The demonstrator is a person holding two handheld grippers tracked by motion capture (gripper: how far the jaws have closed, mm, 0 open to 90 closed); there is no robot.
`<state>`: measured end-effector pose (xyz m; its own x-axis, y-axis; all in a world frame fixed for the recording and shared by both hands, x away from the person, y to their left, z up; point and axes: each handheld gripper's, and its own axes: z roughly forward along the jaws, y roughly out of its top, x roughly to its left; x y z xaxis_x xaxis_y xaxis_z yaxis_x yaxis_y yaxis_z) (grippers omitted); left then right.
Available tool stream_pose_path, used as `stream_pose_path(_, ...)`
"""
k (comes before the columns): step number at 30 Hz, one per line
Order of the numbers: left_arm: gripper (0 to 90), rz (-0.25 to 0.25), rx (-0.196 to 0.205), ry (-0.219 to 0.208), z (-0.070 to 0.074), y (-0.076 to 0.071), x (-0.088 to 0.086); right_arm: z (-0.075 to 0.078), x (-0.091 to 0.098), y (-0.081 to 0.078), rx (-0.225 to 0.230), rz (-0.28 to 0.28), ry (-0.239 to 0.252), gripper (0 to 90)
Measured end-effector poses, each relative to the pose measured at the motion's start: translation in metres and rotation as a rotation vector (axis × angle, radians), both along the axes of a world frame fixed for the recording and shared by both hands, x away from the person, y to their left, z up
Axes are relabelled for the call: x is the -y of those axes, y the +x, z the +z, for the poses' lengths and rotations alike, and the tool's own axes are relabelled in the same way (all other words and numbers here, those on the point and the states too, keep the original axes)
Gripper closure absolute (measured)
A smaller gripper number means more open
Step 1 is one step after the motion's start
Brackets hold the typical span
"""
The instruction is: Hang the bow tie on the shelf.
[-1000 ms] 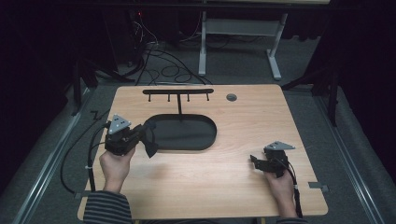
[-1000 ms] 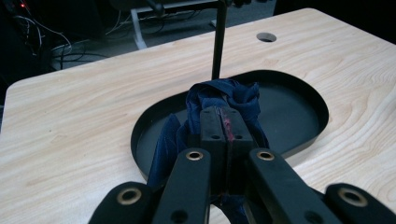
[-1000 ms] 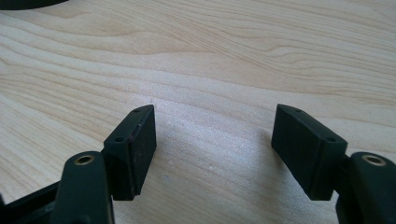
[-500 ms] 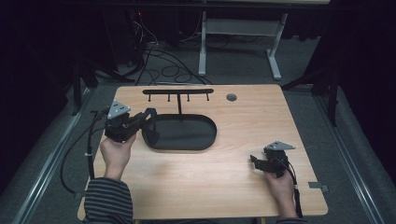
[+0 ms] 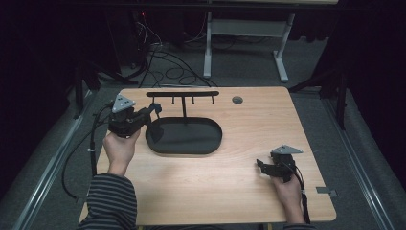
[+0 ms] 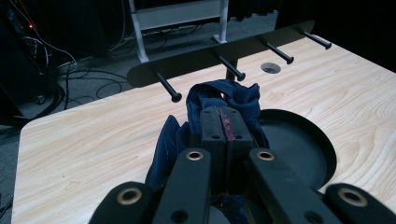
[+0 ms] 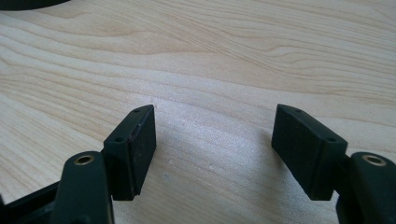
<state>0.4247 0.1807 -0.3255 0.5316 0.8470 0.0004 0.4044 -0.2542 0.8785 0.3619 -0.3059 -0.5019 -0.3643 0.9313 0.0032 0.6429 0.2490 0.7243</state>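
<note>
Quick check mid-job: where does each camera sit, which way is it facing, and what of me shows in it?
High view: above the person's side, looking forward and down at the table; both forearms, left gripper, right gripper.
Left gripper view: rides that gripper, facing the peg rack; jaws shut on blue cloth.
Right gripper view: low over bare wood; jaws open.
Shared: rack, black tray.

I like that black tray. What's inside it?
The black tray looks bare inside; the rack's post rises from it. The blue cloth in the left gripper hides its near edge.
</note>
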Motion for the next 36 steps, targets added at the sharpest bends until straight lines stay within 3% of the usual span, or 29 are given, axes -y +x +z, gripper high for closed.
stream_pose_path(18,89.5,0.037,0.004,0.022,0.005,0.021,0.005,0.000,0.000,0.000,0.000,0.000,0.001,32.2)
stream_pose_path(36,89.3,0.102,-0.010,0.039,-0.008,0.044,0.007,0.000,0.000,0.000,0.000,0.000,0.005,32.2)
